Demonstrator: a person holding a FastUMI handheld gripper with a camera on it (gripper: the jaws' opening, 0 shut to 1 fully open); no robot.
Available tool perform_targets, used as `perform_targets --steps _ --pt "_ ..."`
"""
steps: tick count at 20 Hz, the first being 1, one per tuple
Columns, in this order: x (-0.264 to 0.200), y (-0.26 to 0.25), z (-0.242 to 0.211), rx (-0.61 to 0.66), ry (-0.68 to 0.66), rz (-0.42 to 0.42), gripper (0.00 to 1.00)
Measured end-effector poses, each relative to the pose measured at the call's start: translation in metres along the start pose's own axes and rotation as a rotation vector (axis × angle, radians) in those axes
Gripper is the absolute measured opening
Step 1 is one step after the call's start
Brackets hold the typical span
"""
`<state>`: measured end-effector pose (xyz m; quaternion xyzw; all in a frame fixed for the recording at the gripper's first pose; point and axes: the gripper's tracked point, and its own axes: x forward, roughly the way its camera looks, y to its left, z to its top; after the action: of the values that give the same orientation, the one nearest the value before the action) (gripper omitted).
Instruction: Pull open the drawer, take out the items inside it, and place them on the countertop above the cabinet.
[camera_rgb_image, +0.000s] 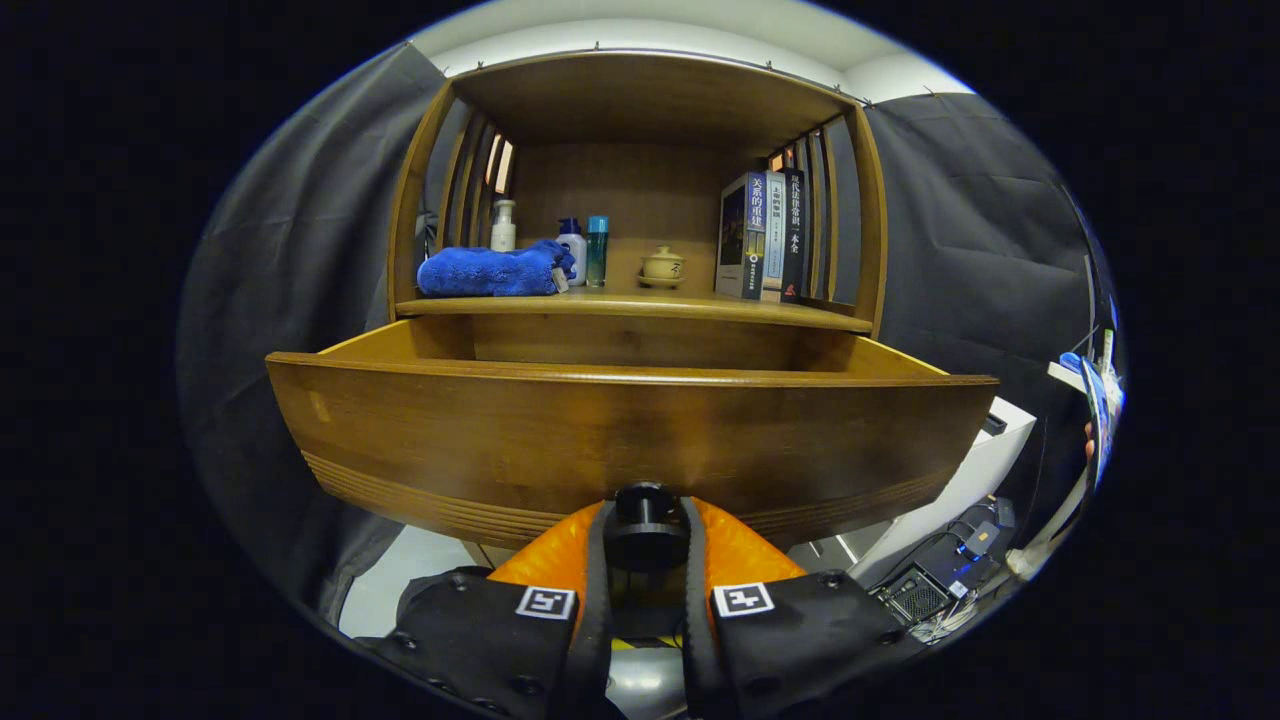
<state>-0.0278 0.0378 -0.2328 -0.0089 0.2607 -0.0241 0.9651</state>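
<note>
A wooden drawer (630, 430) stands pulled out of the cabinet, its front panel close to me. My gripper (645, 540) is shut on the drawer's dark round knob (645, 520), one finger on each side of it. The drawer's inside is hidden behind the front panel, so what lies in it cannot be seen. Above the drawer runs the wooden countertop (640, 305), under an arched shelf frame.
On the countertop lie a folded blue towel (490, 270), a white pump bottle (503, 226), two more bottles (585, 250), a small lidded cup (662, 266) and upright books (765, 235). A white box (985, 460) and cables sit low to the right.
</note>
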Motion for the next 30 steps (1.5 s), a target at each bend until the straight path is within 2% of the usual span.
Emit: perform_targets --steps 8,13,18,21,24,26,28,30 --pt "0.000 0.001 0.001 0.002 -0.004 -0.006 0.51" --pt "-0.013 -0.006 0.014 0.014 -0.056 -0.039 0.69" --pt "-0.046 -0.018 0.089 0.064 -0.278 -0.063 0.87" --pt "-0.054 -0.029 0.131 0.074 -0.343 -0.097 0.98" --pt "-0.041 -0.034 0.172 0.031 -0.314 -0.145 0.98" --pt "-0.019 -0.043 0.193 0.002 -0.245 -0.198 0.98" --pt "0.006 -0.042 0.203 0.016 -0.170 -0.217 0.98" --pt "0.036 -0.034 0.203 0.068 -0.104 -0.200 0.98"
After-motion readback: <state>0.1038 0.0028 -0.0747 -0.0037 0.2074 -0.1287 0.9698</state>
